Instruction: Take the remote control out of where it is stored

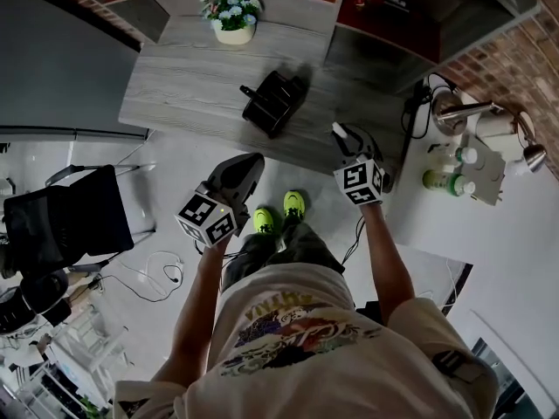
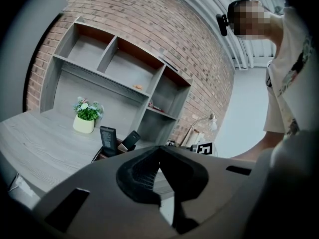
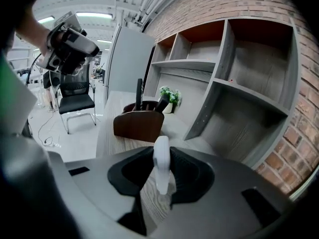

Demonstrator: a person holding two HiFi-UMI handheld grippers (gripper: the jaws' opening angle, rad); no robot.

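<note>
A dark brown holder (image 1: 273, 101) stands on the grey desk (image 1: 192, 77) near its front edge. Two black remotes stick out of the holder: one upright (image 2: 107, 135), one leaning (image 2: 130, 139). The right gripper view shows the same holder (image 3: 138, 125) from the side. My right gripper (image 1: 341, 131) hovers at the desk's front right, shut on a slim white object (image 3: 161, 163) that stands on edge between the jaws. My left gripper (image 1: 251, 161) hangs off the desk's front edge, below the holder in the head view, its jaws closed to a point with nothing between them (image 2: 160, 168).
A white pot of flowers (image 1: 233, 17) sits at the back of the desk under grey wall shelves (image 2: 119, 63). A side table with bottles and a lamp (image 1: 463, 168) stands to the right. A black chair (image 1: 65, 221) and floor cables (image 1: 153, 273) are at the left.
</note>
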